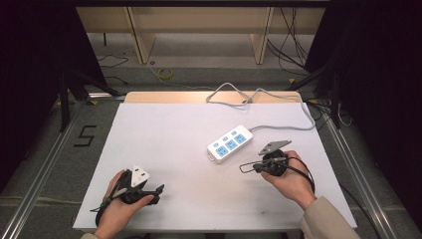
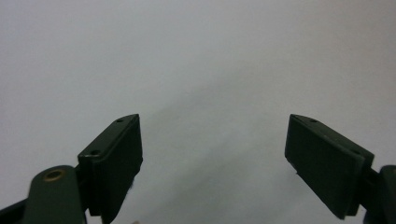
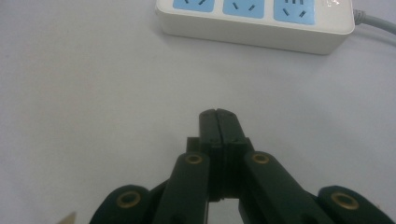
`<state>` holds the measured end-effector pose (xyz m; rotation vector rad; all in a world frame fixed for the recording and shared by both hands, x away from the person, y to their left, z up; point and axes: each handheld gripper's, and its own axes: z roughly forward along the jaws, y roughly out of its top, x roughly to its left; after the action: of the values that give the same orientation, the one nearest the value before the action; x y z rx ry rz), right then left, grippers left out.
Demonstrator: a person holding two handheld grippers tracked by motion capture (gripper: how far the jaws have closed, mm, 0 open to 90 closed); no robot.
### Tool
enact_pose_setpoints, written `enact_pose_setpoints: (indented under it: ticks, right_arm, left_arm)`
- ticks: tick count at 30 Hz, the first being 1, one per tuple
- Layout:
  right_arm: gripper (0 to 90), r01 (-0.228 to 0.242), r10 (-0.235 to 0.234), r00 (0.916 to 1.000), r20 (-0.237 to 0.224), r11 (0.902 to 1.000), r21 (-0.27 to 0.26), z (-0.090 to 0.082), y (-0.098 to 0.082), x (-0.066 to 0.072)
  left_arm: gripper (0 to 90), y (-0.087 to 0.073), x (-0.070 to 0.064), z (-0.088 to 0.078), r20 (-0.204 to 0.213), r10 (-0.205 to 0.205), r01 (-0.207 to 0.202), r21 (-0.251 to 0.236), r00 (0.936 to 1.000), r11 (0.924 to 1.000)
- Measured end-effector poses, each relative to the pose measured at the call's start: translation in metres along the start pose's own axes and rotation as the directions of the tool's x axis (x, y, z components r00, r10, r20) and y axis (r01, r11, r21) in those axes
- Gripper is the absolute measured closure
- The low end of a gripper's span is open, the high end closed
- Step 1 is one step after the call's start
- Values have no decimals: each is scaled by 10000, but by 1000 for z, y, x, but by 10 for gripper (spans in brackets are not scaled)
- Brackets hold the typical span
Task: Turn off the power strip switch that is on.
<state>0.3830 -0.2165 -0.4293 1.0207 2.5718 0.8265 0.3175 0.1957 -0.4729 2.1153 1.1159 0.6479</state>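
A white power strip (image 1: 229,144) lies a little right of the middle of the white counter (image 1: 164,134), set at a slant, with three blue socket panels along its top and small blue buttons beside them; whatever is printed on the blue faces is too small to read. Its grey cord (image 1: 278,127) runs off the far end, loops toward the right edge and curls back over the wooden strip at the counter's far side. The right hand (image 1: 291,180) rests near the front right, holding the right gripper (image 1: 242,168), which points left and sits just beside the strip without touching it; in the right gripper view its jaws are pressed together with nothing between them, and the strip (image 3: 257,21) lies close ahead. The left hand (image 1: 119,201) sits at the front left, well apart from the strip, holding the left gripper (image 1: 160,189) low over bare counter; in the left gripper view its jaws stand wide apart, empty. A grey three-cornered plate tops each gripper. On the floor to the left of the counter, a black "5" (image 1: 85,135) is marked out in tape. Cables trail over the floor beyond the counter.
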Motion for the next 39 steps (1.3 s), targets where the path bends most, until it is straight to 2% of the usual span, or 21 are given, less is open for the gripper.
enact_pose_setpoints:
  ticks: [39]
  right_arm:
    - [900, 212, -211, 9997, -107, 9997, 135, 13, 30, 0]
  left_arm:
    - [192, 0, -1, 0, 4, -7, 7, -31, 10000, 10000]
